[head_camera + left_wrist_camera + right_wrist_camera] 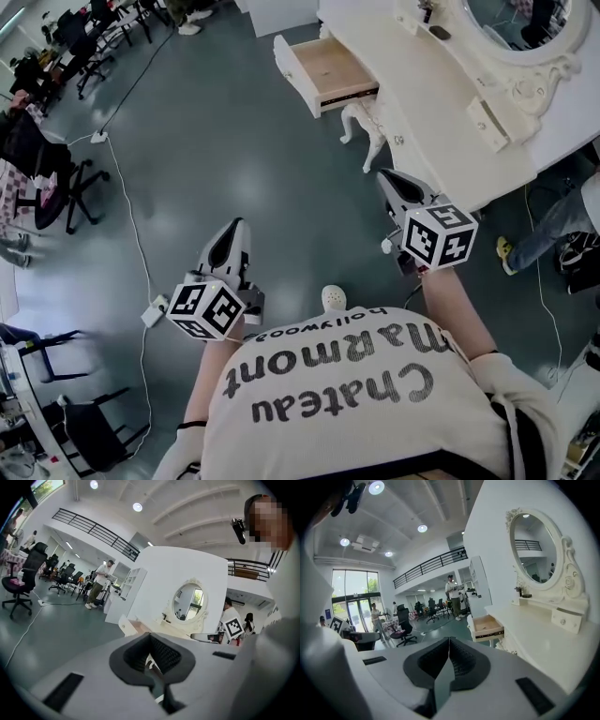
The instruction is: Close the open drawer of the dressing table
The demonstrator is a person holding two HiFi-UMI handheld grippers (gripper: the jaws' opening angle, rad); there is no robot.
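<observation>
Drawer (323,70): open, well ahead. Left gripper (228,236), right gripper (394,186): jaws together, holding nothing. Risk: an off-centre push could jam the drawer or shift the dressing table (441,103).

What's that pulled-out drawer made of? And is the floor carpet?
The drawer looks like wood: the front is painted white and the inside is bare pale tan. The floor looks hard and smooth, grey-green with a faint sheen, so it's probably not carpet.
</observation>
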